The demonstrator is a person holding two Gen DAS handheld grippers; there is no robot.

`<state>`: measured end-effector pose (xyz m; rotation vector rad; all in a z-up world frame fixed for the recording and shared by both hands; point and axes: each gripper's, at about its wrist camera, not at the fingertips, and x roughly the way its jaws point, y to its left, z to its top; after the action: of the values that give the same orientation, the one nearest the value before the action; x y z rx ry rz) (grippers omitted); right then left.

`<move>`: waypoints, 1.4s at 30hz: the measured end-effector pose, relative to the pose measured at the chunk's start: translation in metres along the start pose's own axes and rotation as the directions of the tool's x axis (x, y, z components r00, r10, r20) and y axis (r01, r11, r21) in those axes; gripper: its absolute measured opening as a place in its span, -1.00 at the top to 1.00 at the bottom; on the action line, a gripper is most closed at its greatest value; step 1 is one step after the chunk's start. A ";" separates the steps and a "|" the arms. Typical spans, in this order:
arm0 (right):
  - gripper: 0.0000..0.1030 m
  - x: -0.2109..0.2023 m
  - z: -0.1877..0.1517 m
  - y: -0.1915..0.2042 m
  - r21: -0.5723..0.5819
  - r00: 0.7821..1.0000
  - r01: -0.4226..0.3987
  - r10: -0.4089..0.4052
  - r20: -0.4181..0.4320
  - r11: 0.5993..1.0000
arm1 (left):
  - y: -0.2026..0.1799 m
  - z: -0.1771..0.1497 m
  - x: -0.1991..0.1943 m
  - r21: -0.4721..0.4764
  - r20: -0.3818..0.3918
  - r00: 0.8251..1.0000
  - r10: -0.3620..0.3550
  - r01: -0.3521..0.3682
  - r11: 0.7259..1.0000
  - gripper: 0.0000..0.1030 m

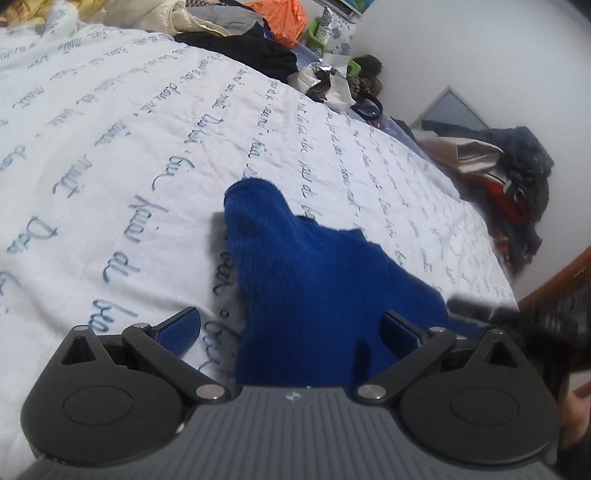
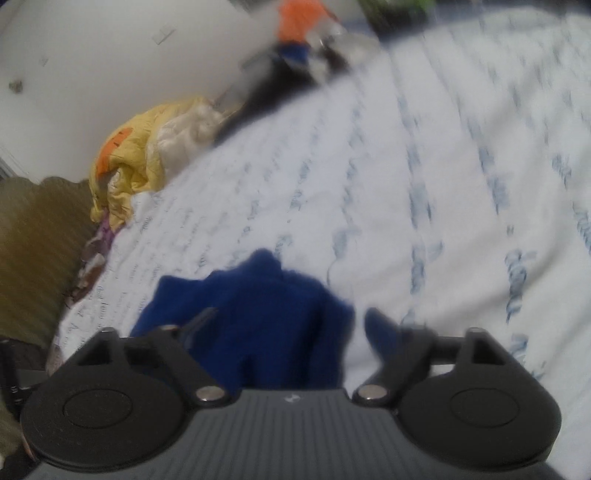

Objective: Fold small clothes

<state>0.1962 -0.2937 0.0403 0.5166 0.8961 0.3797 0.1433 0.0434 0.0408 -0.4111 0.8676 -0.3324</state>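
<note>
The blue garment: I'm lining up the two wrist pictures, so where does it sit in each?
Left wrist: blue garment at bottom centre, between the open jaws, on the white bedspread.
Right wrist: blue garment at bottom centre-left, blurred, on the bedspread.
Shared landmark: orange bag at the top.

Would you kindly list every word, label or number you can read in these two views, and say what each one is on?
"nuit": blue handwriting-style script printed in rows on the white bedspread, left wrist view.
"bonne": uncertain, same bedspread script, other rows.
Remaining script rows: too slanted, small or distorted to read.
Right wrist view: the same script is motion-blurred, unreadable.
Blue sock: no text visible.
Small mark on the tool body: a symbol, no letters.
</note>
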 end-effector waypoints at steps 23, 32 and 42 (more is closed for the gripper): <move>-0.67 -0.052 -0.096 0.026 -0.057 0.993 -0.045 0.039 -0.108 0.997 | 0.003 -0.083 -0.074 -0.049 -0.054 0.993 -0.107 0.105 0.993 -0.53; 0.69 -0.058 -0.098 0.063 -0.132 0.988 -0.058 0.037 -0.152 0.990 | -0.029 -0.077 -0.107 0.166 -0.071 0.997 -0.002 0.014 0.986 0.58; -0.40 -0.086 -0.096 0.068 -0.162 0.999 0.026 -0.020 0.039 0.986 | -0.062 -0.116 -0.132 0.387 0.151 0.988 0.034 -0.091 0.918 -0.67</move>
<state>0.0622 -0.2575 0.0841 0.3619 0.8265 0.4174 -0.0349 0.0231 0.0906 -0.0307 0.6522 -0.4033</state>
